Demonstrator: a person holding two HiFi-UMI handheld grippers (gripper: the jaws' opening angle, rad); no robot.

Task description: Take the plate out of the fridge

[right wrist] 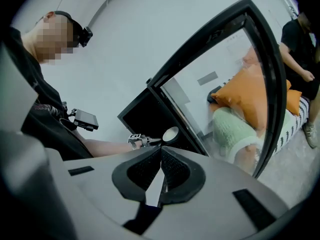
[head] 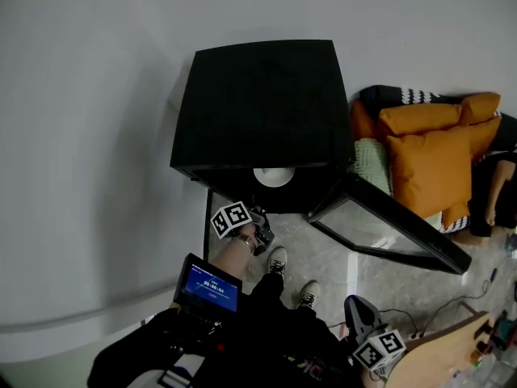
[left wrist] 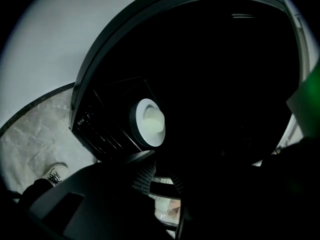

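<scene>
Fridge (head: 262, 103): black, low, against the wall. Its glass door (head: 396, 221) already swung wide to the fridge's right.

Plate (head: 275, 176): white, inside the fridge at the front of the opening, on a wire shelf (left wrist: 102, 134). Not yet lifted.

Left gripper (left wrist: 160, 169): just in front of the fridge opening, aimed at the plate but apart from it. Jaws look a little spread with nothing between them; the tips fade into the dark interior.

Right gripper (right wrist: 160, 156): well back from the fridge, on the door side. Jaws pressed together, empty.

Progress, as I judge it: opening done, reach under way. Left to do: close on the plate's rim and draw it out clear of the fridge.
</scene>
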